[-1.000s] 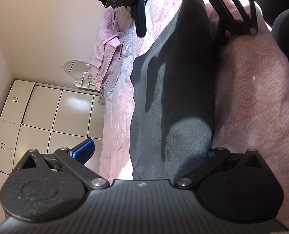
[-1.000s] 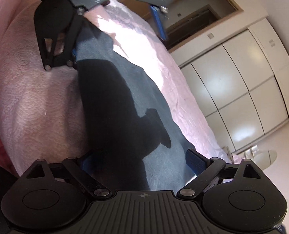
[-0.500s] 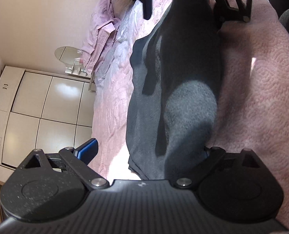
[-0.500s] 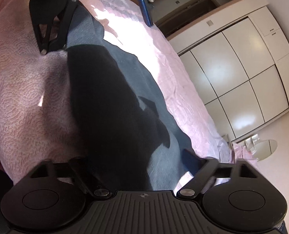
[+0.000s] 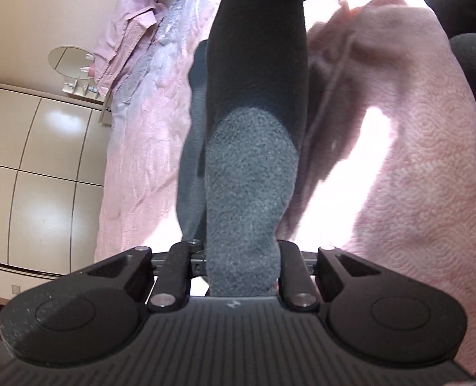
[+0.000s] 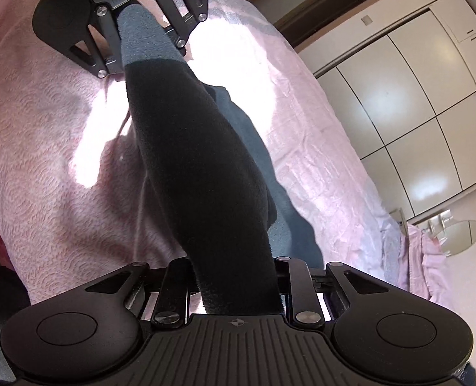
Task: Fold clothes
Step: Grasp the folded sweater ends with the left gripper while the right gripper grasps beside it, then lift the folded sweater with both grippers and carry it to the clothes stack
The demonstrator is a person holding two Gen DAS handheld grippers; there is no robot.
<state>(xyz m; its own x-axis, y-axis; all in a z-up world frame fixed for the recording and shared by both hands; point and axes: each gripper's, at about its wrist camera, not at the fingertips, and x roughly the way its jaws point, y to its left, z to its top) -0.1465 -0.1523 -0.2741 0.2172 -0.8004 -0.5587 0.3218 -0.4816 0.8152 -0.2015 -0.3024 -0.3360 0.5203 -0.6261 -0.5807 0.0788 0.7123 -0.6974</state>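
Door (image 6: pixel 331 3) only in right view — both jaws just closed, pinching garment (image 5: pixel 247 177).

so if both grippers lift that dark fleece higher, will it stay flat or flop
Probably flop: the dark fleece already bunches into a narrow band between the left gripper and right gripper. Its fuzzy nap likely resists slipping. Looks light.

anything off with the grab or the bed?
One snag: the pink blanket rides up in a ridge beside the grey garment, maybe dragged along. Both tools, left and right, have just closed on the garment's ends.
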